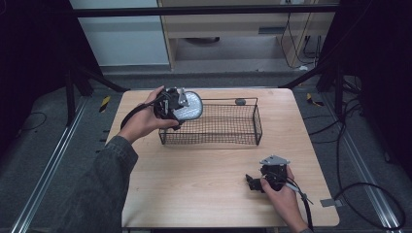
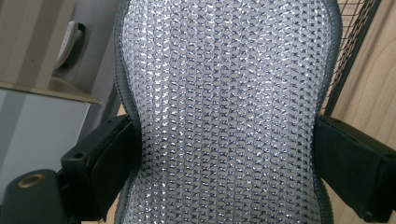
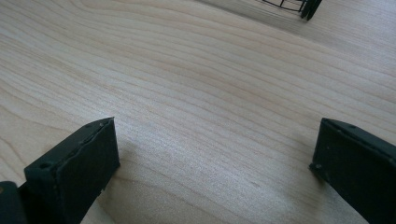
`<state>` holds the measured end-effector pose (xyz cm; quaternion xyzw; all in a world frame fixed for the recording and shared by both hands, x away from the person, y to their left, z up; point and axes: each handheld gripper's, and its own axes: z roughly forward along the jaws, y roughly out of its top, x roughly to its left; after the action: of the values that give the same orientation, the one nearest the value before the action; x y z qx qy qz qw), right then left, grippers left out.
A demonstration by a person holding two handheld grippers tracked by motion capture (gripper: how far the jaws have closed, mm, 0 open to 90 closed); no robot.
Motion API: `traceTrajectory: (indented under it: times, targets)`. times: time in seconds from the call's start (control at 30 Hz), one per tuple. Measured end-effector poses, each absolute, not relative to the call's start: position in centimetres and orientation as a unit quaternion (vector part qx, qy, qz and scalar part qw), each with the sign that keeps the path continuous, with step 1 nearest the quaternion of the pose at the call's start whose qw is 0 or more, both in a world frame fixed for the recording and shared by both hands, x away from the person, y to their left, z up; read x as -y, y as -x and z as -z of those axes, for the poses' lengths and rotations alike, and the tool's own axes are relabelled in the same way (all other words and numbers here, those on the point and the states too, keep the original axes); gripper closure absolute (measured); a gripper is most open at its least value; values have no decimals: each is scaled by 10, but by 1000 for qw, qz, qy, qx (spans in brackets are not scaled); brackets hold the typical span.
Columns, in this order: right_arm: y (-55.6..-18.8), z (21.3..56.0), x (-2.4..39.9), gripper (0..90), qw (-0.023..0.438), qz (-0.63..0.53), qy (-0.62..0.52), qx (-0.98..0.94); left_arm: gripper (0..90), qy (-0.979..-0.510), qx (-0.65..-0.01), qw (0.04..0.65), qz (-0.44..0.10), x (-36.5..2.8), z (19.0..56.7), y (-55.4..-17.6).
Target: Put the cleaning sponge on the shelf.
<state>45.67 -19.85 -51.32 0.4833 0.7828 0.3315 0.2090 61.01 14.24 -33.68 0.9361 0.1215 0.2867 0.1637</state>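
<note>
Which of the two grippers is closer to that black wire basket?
Left. The left gripper holds a silvery mesh pad over the wire basket's left end; the right gripper rests nearer the person.

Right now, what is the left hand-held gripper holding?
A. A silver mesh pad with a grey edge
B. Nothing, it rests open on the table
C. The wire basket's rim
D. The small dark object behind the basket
A: the left hand-held gripper has its jaws pressed on both sides of the silver mesh pad, above the left end of the wire basket.

The left gripper holds a silver mesh pad over the wire basket's left end.
</note>
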Motion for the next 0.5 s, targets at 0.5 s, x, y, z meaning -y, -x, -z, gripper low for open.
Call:
traceTrajectory:
  times: [0.5]
  targets:
    - [-457, 513, 199, 7, 209, -331, -483, -783, 86, -941, -112, 163, -274, -126, 357, -630]
